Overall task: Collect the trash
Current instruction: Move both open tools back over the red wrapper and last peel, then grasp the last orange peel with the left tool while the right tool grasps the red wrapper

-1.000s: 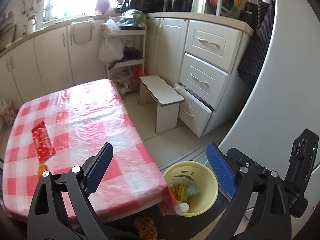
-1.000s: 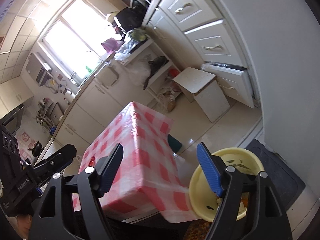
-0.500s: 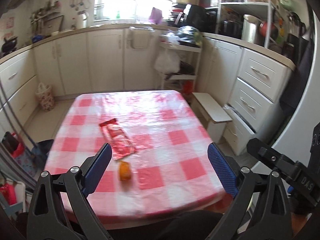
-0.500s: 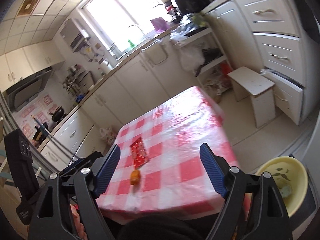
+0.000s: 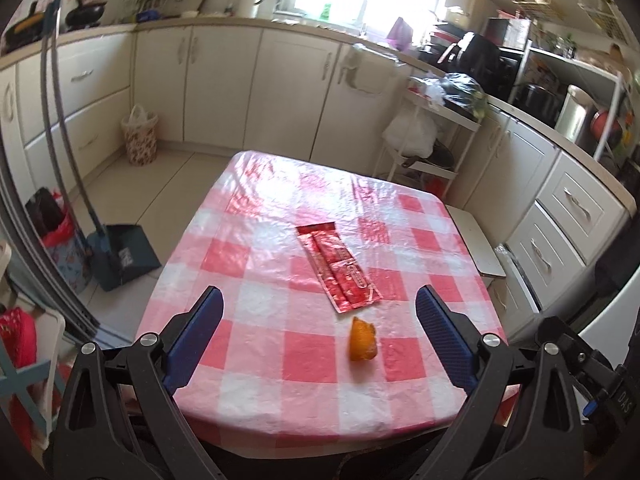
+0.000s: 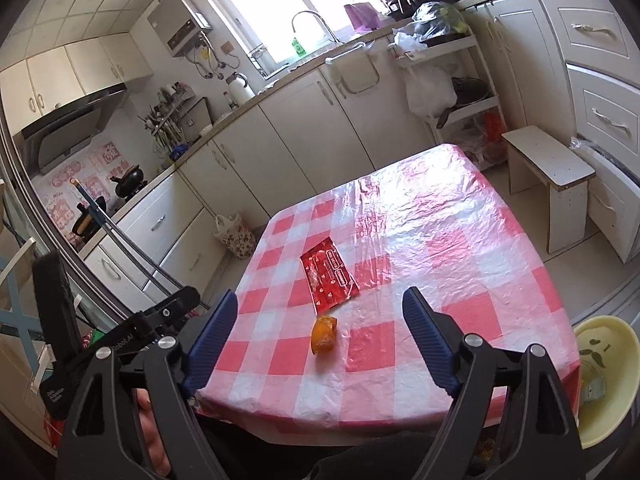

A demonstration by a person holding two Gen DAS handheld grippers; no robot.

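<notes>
Your left gripper (image 5: 318, 330) hangs above the near edge of the table (image 5: 248, 396), jaws wide apart, nothing between them. Your right gripper (image 6: 320, 332) hangs over the same edge; its jaws have just been opening and stand wide apart, also empty. In the right wrist view part of the left gripper's frame shows at the lower left, beside the right one, with a bit of your hand (image 6: 150, 432) under it.

Two pieces of trash lie on the checked cloth. The red wrapper (image 5: 338, 270) lies flat near the middle of the table, its long side running toward the near edge. The orange peel (image 5: 363, 340) lies just beside the wrapper's near end, apart from it, closer to the near edge. Neither gripper touches either piece.

The yellow bin (image 6: 604, 380) stands on the floor off the table's near right corner, seen only from the right wrist; some scraps lie inside it.

A stool (image 6: 548, 164) stands beyond the table's right edge, by the drawers. A dustpan (image 5: 124, 254) stands on the floor left of the table.
</notes>
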